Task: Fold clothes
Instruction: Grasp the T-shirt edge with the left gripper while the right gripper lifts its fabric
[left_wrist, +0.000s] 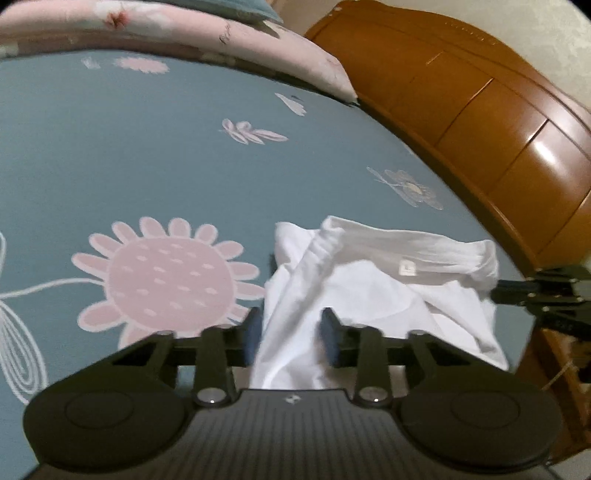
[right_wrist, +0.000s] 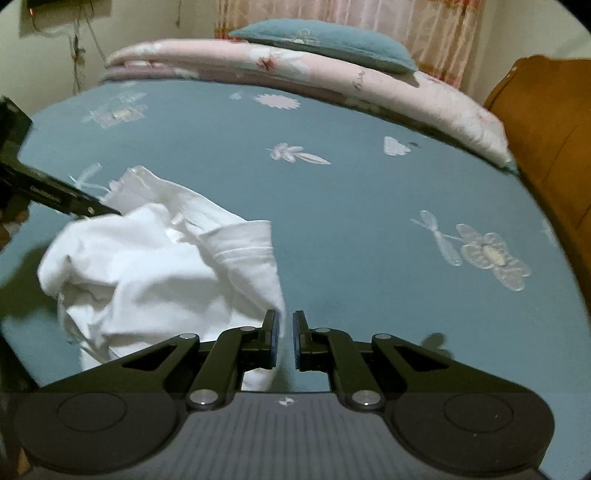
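White garment (left_wrist: 373, 295) crumpled on teal floral bedsheet (left_wrist: 147, 147), straddled by wide-open left gripper (left_wrist: 291, 332); right gripper (right_wrist: 284, 338) narrowly parted, empty, touching cloth edge at 9 o'clock; wooden headboard (left_wrist: 498, 129) at 2 o'clock.

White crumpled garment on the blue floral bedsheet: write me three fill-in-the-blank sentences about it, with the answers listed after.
1. The crumpled garment on the bed is ____ in colour.
2. The large flower printed on the blue floral bedsheet, left of the garment in the left wrist view, is ____.
3. The blue pillow rests on top of a folded ____ quilt.

Answers: white; pink; pink
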